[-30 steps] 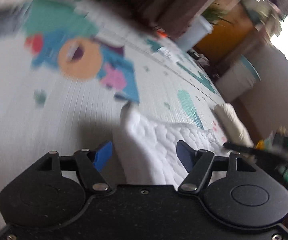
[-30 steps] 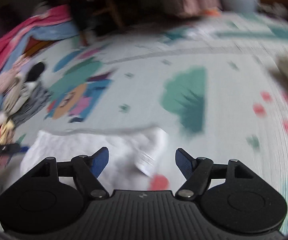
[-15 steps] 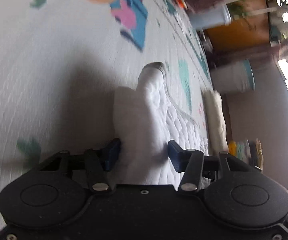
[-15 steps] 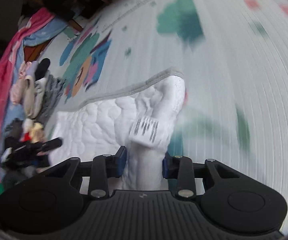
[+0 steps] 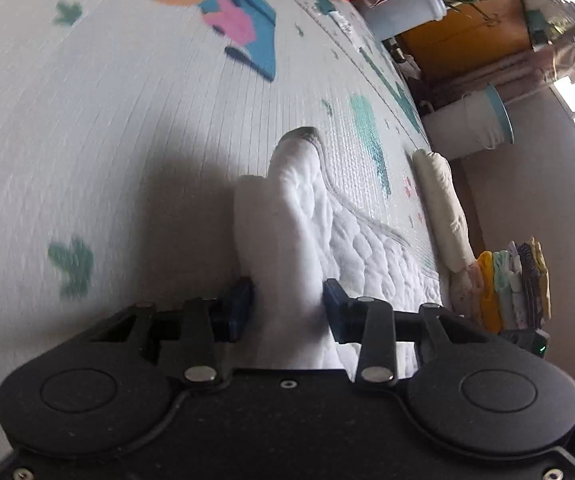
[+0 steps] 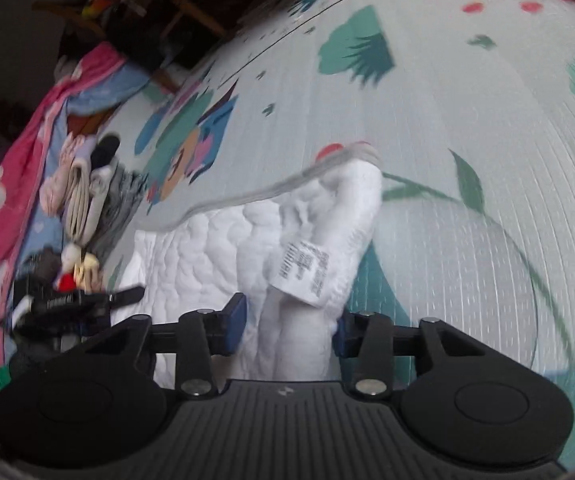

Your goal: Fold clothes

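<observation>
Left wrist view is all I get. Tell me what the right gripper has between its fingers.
Observer: The right gripper is shut on a raised corner of the white quilted garment.
Operator: Describe that corner.
Observer: A printed care label hangs from it, just ahead of the fingers.
Operator: Report what lies past the garment on the left of that view.
Observer: A heap of unfolded clothes lies at the edge of a pink and blue blanket.
</observation>
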